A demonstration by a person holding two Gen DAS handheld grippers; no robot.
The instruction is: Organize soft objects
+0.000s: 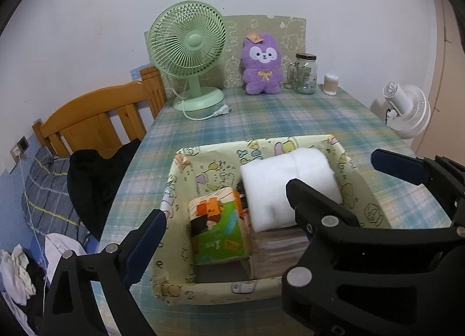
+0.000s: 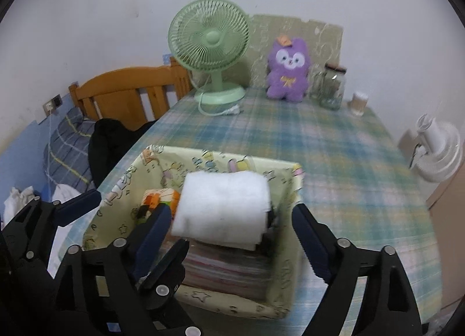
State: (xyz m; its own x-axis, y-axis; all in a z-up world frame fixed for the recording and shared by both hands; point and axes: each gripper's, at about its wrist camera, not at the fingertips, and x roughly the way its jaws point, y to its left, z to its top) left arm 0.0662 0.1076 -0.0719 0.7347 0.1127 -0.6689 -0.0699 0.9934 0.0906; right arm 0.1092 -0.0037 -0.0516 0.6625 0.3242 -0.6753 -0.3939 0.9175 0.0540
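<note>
A pale yellow cartoon-print fabric basket (image 1: 178, 170) (image 2: 136, 170) stands on the plaid table. In it a white rolled towel (image 1: 287, 181) (image 2: 223, 205) rests on a stack of pink striped folded cloth (image 1: 279, 248) (image 2: 226, 269), beside a green and orange tissue pack (image 1: 216, 228) (image 2: 159, 197). My left gripper (image 1: 226, 202) is open over the basket with nothing gripped. My right gripper (image 2: 232, 208) is open with its pads on either side of the towel and clear of it; one of its fingers (image 1: 398, 164) shows in the left wrist view. A purple plush toy (image 1: 261, 65) (image 2: 287, 69) sits upright at the table's far end.
At the back stand a green desk fan (image 1: 189, 53) (image 2: 210, 51) with its loose plug, a glass jar (image 1: 305, 74) (image 2: 332, 85) and a cotton-swab tub (image 1: 330, 84). A white fan (image 1: 407, 109) is off the right edge. A wooden headboard (image 1: 96, 115), dark clothes and bedding lie left.
</note>
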